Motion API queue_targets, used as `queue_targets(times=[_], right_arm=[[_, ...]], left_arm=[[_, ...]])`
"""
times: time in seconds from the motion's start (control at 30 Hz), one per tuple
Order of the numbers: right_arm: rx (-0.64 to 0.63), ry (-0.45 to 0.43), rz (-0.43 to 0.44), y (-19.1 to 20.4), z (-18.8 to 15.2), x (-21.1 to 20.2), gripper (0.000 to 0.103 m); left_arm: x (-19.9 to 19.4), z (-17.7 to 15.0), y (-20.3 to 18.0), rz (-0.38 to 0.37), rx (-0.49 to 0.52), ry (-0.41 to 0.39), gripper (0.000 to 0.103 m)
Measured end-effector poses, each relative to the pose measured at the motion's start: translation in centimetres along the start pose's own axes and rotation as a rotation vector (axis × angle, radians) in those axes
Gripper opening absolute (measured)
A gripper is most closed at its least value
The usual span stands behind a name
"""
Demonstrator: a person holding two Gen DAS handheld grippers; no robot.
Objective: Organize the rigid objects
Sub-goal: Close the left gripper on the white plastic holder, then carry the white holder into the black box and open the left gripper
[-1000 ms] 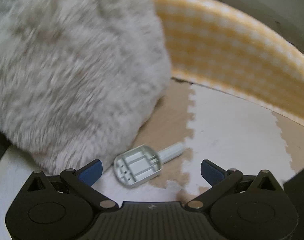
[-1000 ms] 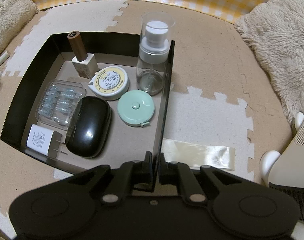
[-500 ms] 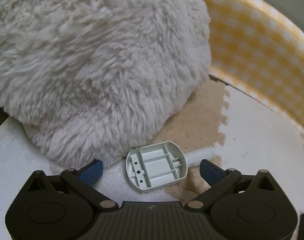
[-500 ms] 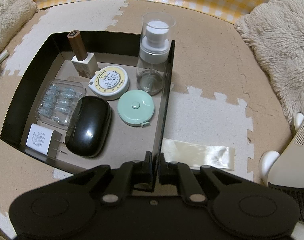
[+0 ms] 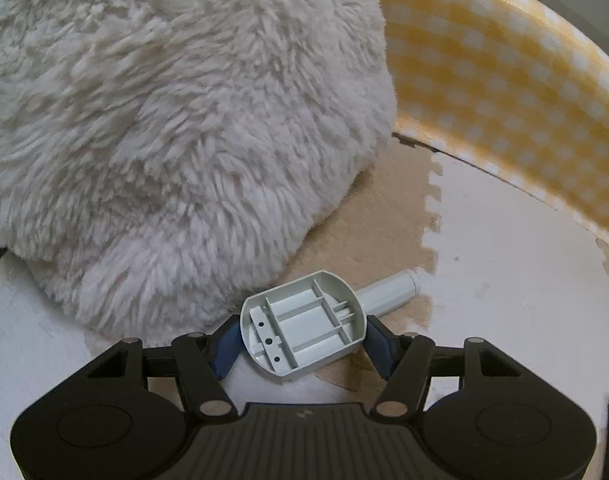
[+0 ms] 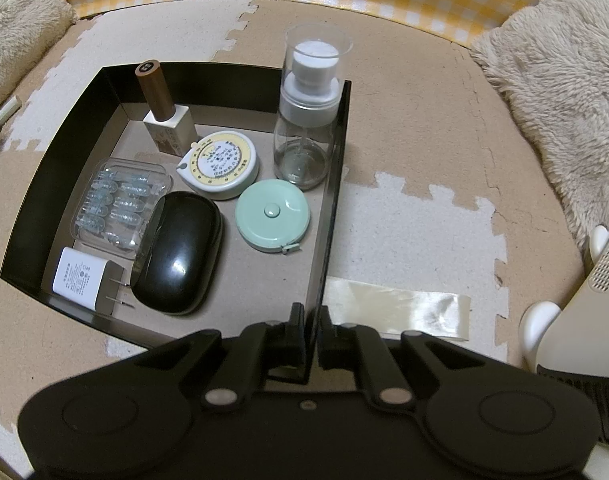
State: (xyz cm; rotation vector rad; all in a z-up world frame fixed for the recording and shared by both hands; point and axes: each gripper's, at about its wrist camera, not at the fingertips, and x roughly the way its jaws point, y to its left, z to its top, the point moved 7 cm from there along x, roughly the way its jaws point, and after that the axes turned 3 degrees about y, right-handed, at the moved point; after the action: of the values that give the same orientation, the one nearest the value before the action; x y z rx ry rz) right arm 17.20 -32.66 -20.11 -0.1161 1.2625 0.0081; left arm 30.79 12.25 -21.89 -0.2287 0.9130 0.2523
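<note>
A grey plastic tool [image 5: 304, 328], a ribbed oval head with a short round handle, lies on the foam mat at the foot of a fluffy cushion [image 5: 164, 120]. My left gripper [image 5: 302, 342] straddles its head; the jaws are closing and the blue pads [image 5: 226, 346] lie against its two sides. My right gripper [image 6: 312, 322] is shut on the right wall of the black tray [image 6: 331, 200]. Inside the tray are a spray bottle [image 6: 304, 120], a brown-capped bottle [image 6: 166, 116], two tape measures [image 6: 220, 164], a black case [image 6: 176, 252], a clear capsule box [image 6: 120, 208] and a white charger [image 6: 78, 278].
A yellow checked wall [image 5: 504, 92] curves round the mat's far side. A strip of clear tape [image 6: 400, 314] lies right of the tray. Another fluffy cushion [image 6: 552, 80] and a cream appliance [image 6: 584, 312] are at the right. The tool's handle [image 6: 8, 110] shows at the far left.
My left gripper came down over the grey tool and its jaws narrowed from wide open to the tool's sides. The right gripper and tray have not moved.
</note>
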Motion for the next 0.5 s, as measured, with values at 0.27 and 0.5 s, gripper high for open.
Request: queue_targets(times=[0.27, 0.5], right_arm=[[0.0, 0.0, 0.0, 0.0, 0.0, 0.0, 0.008], [0.0, 0.0, 0.0, 0.0, 0.0, 0.0, 0.008]], left_arm=[[-2.0, 0.5, -2.5, -0.106, -0.007, -0.031, 0.064], [-7.9, 3.3, -7.4, -0.268, 0.076, -0.165, 0.064]])
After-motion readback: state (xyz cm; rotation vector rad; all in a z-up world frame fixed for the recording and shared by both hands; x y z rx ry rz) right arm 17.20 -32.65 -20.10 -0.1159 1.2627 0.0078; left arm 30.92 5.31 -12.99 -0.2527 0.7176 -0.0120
